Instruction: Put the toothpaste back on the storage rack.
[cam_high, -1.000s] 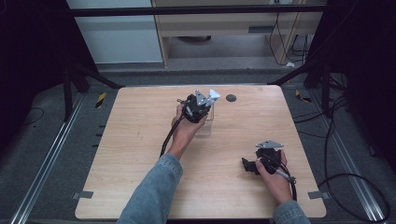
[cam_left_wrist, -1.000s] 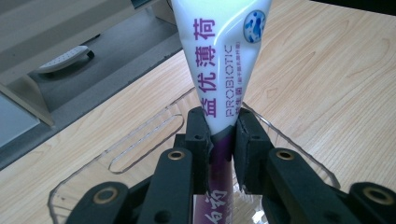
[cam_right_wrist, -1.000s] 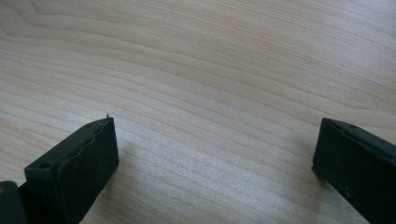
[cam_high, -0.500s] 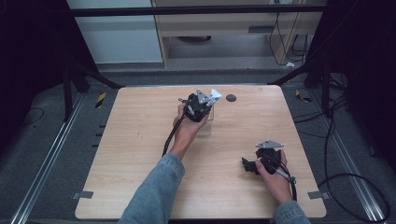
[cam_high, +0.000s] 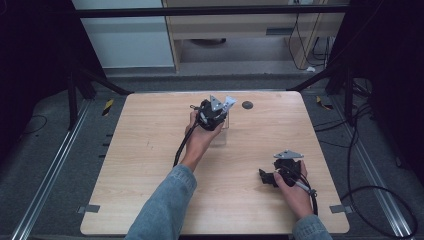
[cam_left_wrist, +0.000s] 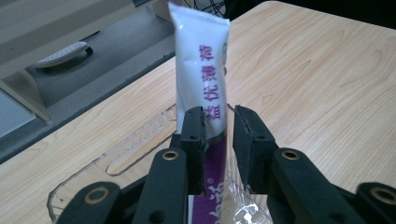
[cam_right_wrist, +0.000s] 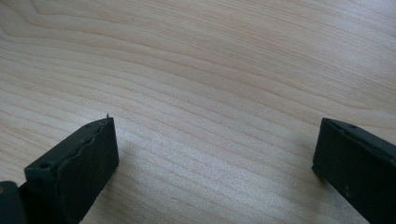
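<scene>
Two grippers on the table. Left gripper (cam_left_wrist: 219, 149), in its own view: jaws a narrow gap apart, a white-and-purple sachet (cam_left_wrist: 201, 79) standing upright between them. The left pad sits against the sachet; a thin gap shows at the right pad, so no firm clamp can be read. The jaws have just been opening slightly, sachet between them. The sachet's foot sits in a clear tray (cam_left_wrist: 116, 161) on the wood, print running up its face. The high view gives none of that detail: there the left gripper (cam_high: 212, 114) is a dark lump at the table's 12 o'clock, sachet top (cam_high: 229, 104) a pale tip, tray (cam_high: 218, 137) faint. Right gripper (cam_right_wrist: 215, 154), own view: jaws wide apart, nothing held, bare table (cam_right_wrist: 210, 70) between. High view puts the right gripper (cam_high: 267, 176) at 4 o'clock, well apart from the left.
</scene>
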